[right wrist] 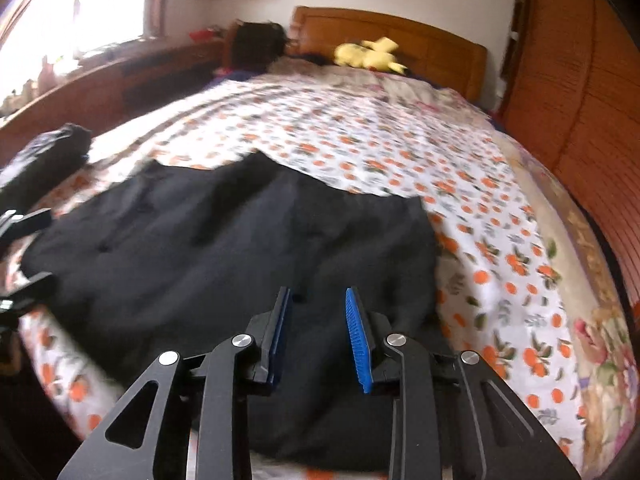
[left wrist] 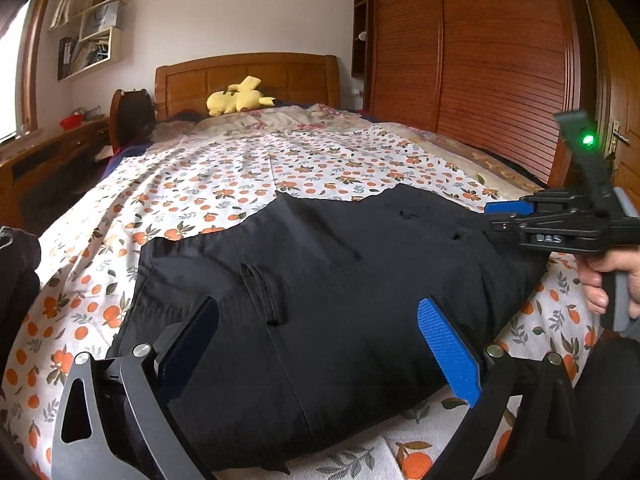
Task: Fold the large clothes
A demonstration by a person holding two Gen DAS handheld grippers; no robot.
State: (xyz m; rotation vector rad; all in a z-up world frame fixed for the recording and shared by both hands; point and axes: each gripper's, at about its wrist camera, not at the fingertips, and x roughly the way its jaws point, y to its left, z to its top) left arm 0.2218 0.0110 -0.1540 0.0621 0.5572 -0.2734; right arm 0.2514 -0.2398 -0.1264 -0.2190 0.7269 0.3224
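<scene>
A large black garment (left wrist: 332,280) lies spread flat on the near part of the bed; it also shows in the right wrist view (right wrist: 224,248). My left gripper (left wrist: 320,312) is wide open above its near edge, with nothing between the blue pads. My right gripper (right wrist: 318,300) is open with a narrower gap and hovers over the garment's near right part, empty. In the left wrist view the right gripper (left wrist: 504,212) reaches in from the right over the garment's right edge. The right wrist view is blurred.
The bed has a white sheet with an orange fruit print (left wrist: 224,176). A yellow plush toy (left wrist: 238,100) lies by the wooden headboard (left wrist: 248,76). A wooden wardrobe (left wrist: 472,48) stands right of the bed. A dark bundle (right wrist: 44,160) lies at the bed's left edge.
</scene>
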